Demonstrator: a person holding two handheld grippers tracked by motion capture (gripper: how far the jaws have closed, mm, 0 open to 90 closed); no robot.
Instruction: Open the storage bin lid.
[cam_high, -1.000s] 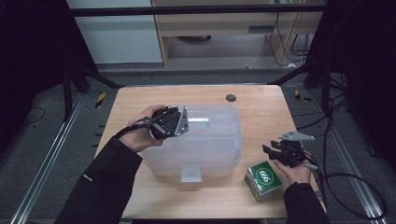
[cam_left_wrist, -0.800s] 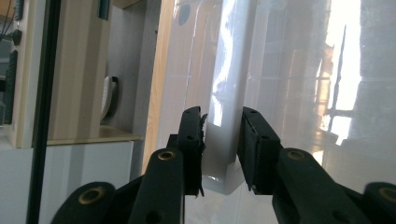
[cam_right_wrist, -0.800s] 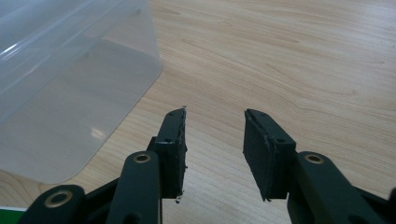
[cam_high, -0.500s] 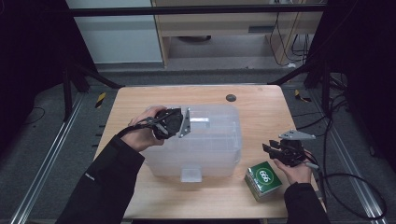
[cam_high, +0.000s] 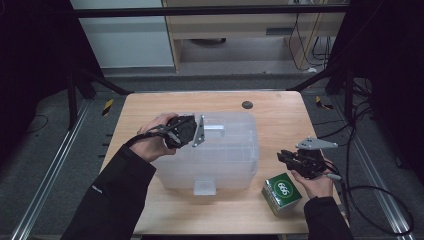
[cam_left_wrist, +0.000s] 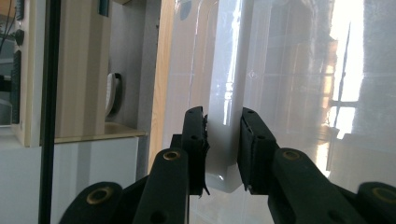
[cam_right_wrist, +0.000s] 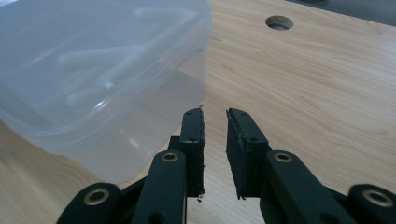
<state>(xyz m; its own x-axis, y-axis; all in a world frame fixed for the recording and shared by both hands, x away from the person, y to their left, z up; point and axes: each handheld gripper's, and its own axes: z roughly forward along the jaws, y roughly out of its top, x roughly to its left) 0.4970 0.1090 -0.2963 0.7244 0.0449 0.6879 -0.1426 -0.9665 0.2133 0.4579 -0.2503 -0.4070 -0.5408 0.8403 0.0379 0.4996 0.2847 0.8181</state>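
left gripper (cam_high: 196, 131) | you're clamping its jaws on the storage box (cam_high: 220, 160) latch tab (cam_left_wrist: 223, 149), mid-table | right gripper (cam_high: 287, 157) idling, jaws narrowly parted, empty | lid looking unopened; green carton (cam_high: 282, 192) waiting outside

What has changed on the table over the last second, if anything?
Nothing has visibly moved. The left gripper stays clamped on the latch tab of the clear plastic box, and the right gripper still hovers beside the box with its jaws slightly apart and nothing between them. The green carton sits where it was, near the right hand.
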